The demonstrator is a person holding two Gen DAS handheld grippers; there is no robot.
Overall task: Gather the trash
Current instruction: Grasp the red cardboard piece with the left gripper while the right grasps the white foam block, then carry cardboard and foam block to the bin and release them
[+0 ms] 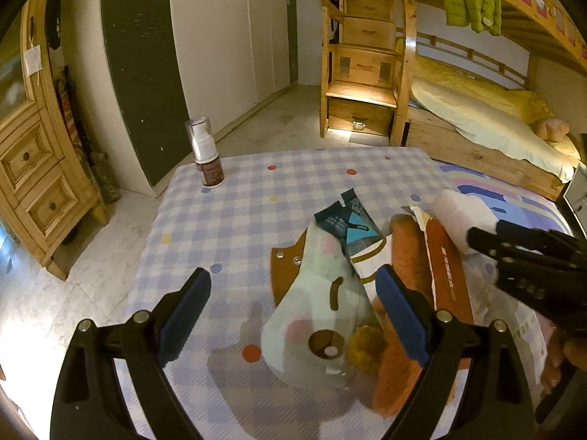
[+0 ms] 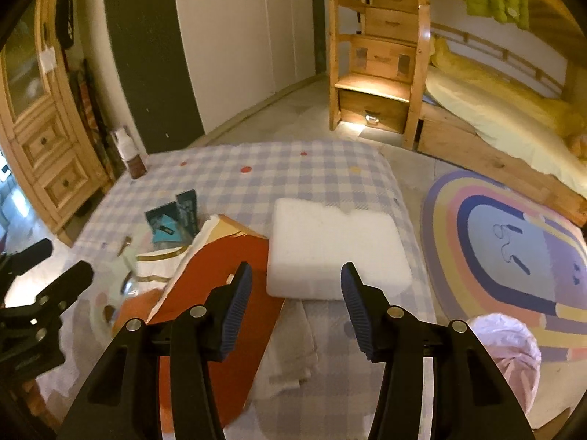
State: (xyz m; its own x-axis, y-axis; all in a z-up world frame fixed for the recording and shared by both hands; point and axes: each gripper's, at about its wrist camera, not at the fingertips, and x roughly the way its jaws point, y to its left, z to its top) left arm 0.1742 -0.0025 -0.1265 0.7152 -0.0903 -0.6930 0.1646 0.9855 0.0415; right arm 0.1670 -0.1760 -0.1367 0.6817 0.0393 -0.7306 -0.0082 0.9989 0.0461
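Trash lies in a heap on the checked tablecloth (image 1: 234,220). A pale plastic wrapper with pink spots (image 1: 319,326) sits between the fingers of my left gripper (image 1: 293,275), which is open and not pressing on it. Behind it lie a dark teal wrapper (image 1: 346,227), orange wrapping (image 1: 403,256) and a red-brown packet (image 1: 445,267). My right gripper (image 2: 297,278) is open and hovers over the near edge of a white foam block (image 2: 330,242). The red-brown packet (image 2: 220,293) is just left of the right gripper. The teal wrapper (image 2: 176,216) lies further left.
A spray bottle (image 1: 207,154) stands at the table's far left corner. A bin lined with a pink bag (image 2: 506,352) is beside the table at lower right, on a rainbow rug (image 2: 513,256). Each gripper shows in the other's view: right gripper (image 1: 528,256), left gripper (image 2: 47,293). Wooden drawers and a bunk bed stand beyond.
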